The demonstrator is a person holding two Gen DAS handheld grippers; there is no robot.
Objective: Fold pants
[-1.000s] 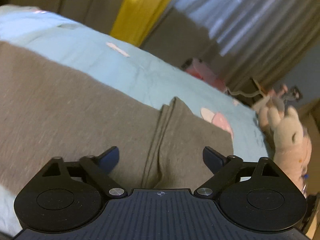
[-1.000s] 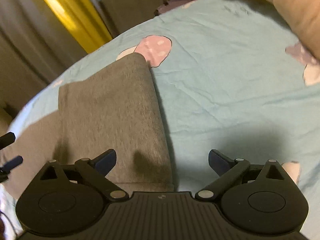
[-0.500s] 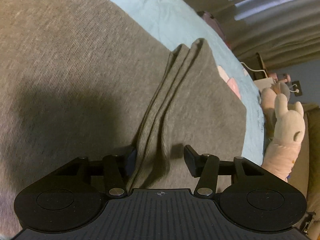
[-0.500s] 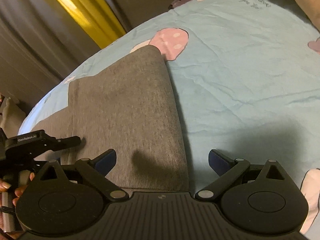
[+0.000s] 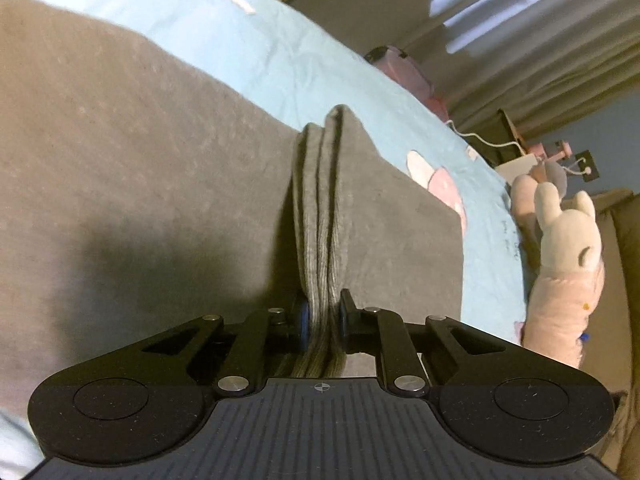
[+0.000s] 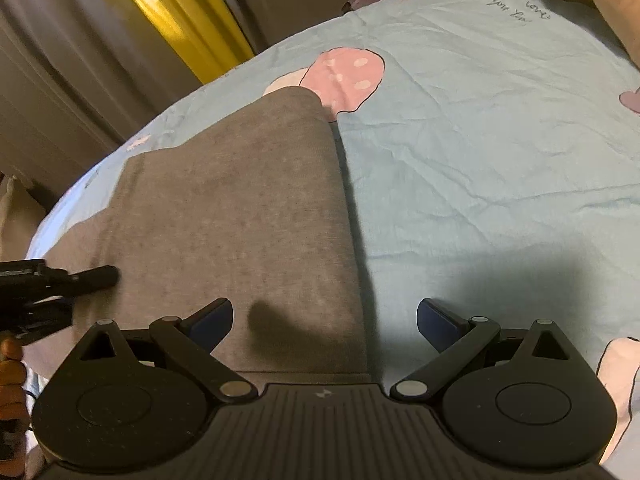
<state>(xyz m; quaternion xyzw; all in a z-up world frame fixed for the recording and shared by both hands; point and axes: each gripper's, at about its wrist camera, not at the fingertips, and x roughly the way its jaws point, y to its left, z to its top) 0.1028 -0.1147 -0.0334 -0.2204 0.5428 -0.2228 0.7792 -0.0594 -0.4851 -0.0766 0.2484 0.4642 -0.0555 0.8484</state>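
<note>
Left hand-held gripper [image 5: 322, 320] pinching stacked edge of grey knit pants [image 5: 160, 200] on pale blue bedsheet [image 6: 480, 140], likely for folding; right hand-held gripper [image 6: 325, 316] spread wide, hovering.

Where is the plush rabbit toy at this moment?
In the left wrist view, the plush rabbit lies at the far right, just past the edge of the blue sheet, right of the gray pants.
</note>
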